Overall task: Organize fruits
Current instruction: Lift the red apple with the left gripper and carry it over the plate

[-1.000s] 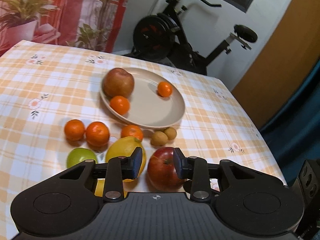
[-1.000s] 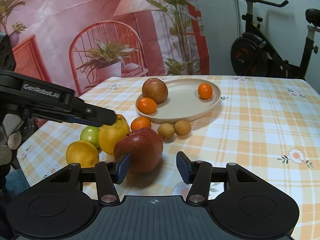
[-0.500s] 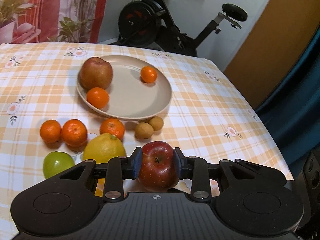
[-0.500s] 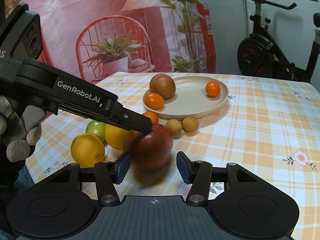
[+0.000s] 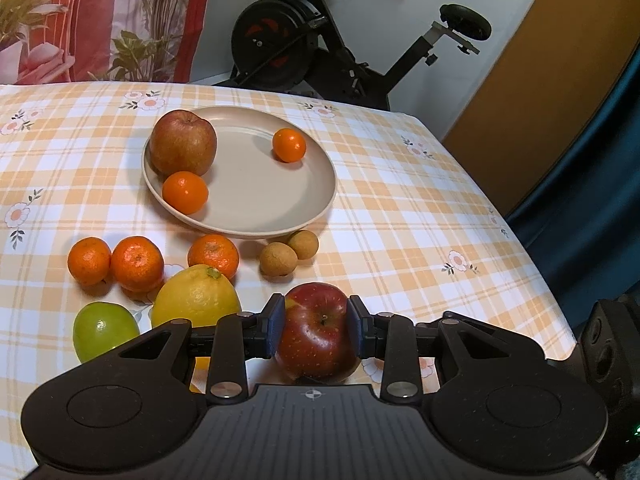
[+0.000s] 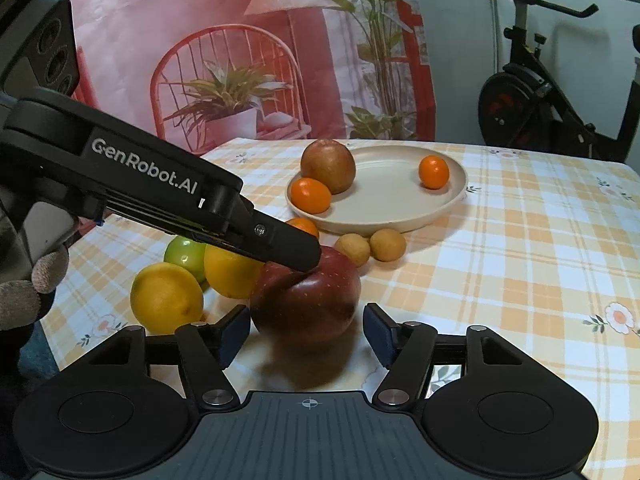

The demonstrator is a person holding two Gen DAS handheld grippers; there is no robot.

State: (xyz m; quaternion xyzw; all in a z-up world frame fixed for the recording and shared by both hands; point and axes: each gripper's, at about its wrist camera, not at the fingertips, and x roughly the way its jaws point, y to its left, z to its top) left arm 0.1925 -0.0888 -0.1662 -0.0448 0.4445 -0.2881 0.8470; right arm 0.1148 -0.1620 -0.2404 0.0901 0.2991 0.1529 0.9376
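Observation:
My left gripper is shut on a red apple, both blue pads pressing its sides near the table's front edge. In the right wrist view its black finger lies over the red apple from the left. My right gripper sits just in front of the apple. Its jaws are opening, and the pads stand clear of the fruit. Behind, a beige plate holds a brownish apple and two oranges.
Loose on the checked cloth are three mandarins, a lemon, a green fruit, two small brown fruits and another yellow fruit. An exercise bike stands beyond the table's far edge. A gloved hand is at the left.
My left gripper has shifted right from beside the lemon and shut on the red apple. The right gripper's jaws have spread wider.

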